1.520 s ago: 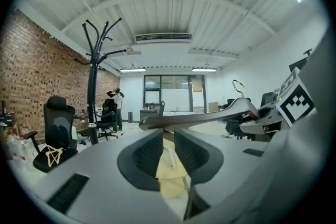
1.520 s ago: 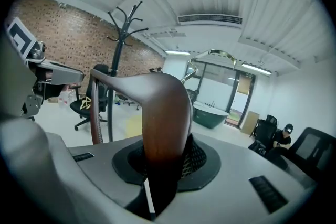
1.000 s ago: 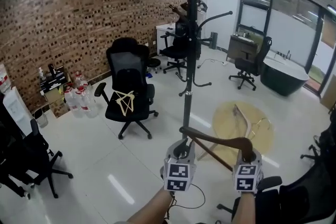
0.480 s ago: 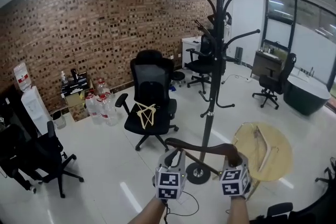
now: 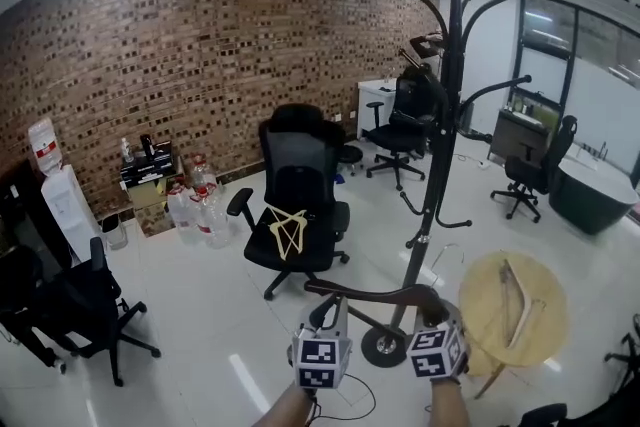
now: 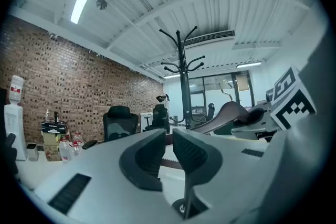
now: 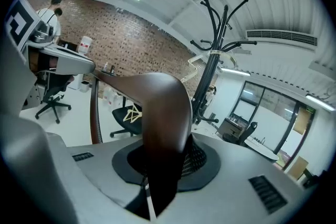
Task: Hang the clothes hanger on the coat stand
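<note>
A: Brick wall [image 5: 150,65] and glossy white floor [image 5: 200,315] fill the backdrop. The coat stand [image 5: 440,105] rises right of centre. Change noted?

B: Over the last second the stand has slid rightward and grown taller in the head view. Its base now sits just beyond the hanger [image 5: 375,293]. Both tongs carried the hanger along, low in frame. Reading: approach nearly complete, lift not begun, since every hook is well above.

A: Tongs?

B: Left tongs [image 5: 328,307] closed on the hanger's left end, with only a sliver between the pads. Right tongs [image 5: 430,310] clamped on the right arm, wood filling the jaws.

A: Hanger itself?

B: Dark brown wood, broad curved arms, smooth gloss, slim lower bar. Held roughly level between the two tongs, in front of the pole. A thin wire hook seems to rise from the crown, but it is faint. Pale hangers [image 5: 285,230] lie on the office chair [image 5: 295,155], well apart.
</note>
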Motion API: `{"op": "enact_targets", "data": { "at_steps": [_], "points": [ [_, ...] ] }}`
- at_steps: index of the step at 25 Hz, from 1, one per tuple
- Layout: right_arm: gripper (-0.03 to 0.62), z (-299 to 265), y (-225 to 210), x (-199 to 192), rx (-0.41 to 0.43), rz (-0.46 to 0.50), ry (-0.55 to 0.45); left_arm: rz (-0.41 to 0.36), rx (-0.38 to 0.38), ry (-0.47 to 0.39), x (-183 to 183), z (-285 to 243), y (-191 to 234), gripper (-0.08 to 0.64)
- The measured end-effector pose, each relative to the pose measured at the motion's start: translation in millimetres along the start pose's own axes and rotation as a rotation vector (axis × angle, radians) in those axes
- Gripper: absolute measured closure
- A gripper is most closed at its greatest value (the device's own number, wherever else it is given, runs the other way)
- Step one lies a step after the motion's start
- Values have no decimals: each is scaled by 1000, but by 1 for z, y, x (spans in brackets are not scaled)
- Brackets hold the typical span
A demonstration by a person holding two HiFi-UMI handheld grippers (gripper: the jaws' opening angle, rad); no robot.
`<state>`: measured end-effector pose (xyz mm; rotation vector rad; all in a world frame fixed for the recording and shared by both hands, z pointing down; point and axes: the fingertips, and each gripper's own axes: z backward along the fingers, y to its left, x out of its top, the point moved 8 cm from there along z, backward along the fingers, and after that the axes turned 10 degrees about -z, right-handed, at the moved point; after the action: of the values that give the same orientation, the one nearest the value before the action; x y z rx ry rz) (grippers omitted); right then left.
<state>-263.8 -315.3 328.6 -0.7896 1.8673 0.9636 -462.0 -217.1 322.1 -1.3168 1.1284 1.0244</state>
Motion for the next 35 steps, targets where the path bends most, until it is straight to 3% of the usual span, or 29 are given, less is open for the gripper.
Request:
{"op": "enact_targets", "data": {
  "at_steps": [8, 15, 21, 28, 35],
  "points": [
    [514, -69, 112, 59, -104, -69, 52, -37, -111, -33, -16, -29, 154, 497],
    [514, -123, 161, 86, -157, -92, 113, -35, -196, -33, -34, -64, 225, 501],
    [514, -189, 156, 77, -150, -98, 152, -20, -202, -31, -43, -119, 238, 502],
    [514, -278, 112, 56, -111, -125, 189, -18, -190, 11, -46, -205, 212, 502],
    [513, -329, 98, 30, -141, -154, 268, -21, -225, 27, -60, -256, 218, 506]
  ]
}}
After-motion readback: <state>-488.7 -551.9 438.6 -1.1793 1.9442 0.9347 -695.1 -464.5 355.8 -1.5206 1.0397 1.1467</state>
